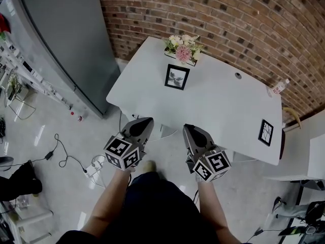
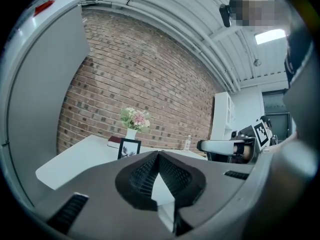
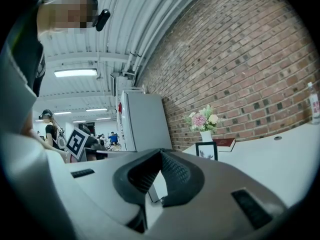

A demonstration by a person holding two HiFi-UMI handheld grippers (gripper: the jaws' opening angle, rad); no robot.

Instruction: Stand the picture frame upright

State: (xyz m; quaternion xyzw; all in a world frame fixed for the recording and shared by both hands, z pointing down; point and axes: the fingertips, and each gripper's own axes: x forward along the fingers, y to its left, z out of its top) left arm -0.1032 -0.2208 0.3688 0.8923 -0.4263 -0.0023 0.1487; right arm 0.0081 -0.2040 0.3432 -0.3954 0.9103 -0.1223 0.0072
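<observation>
While the two grippers are held low in the middle of the head view, over the floor just before the near edge of the table [image 1: 223, 111], their jaws are seen pressed together, with nothing between them: this is so for the left gripper [image 1: 143, 122] and also for the right gripper [image 1: 190, 129]. Two picture frames are counted on the table. The standing frame [image 1: 176, 77] is placed upright in the upper middle of the head view, and the flat frame [image 1: 265, 132] appears to be laid down at the right of the view, close to the table's right edge and well apart from both grippers. One vase of flowers [image 1: 183, 47] is set just behind the standing frame, and one dark red book [image 3: 230, 144] is seen beside the vase. One bottle [image 1: 278, 87] is laid near the far right corner, well apart from the flat frame. One small round hole [image 1: 237, 75] is noticed in the table top. The surface is white and smooth. A brick wall [image 1: 228, 19] is found behind the table, a tall grey cabinet [image 1: 66, 34] is placed at the upper left, and cables [image 1: 61, 156] are spread on the pale floor at the lower left.
</observation>
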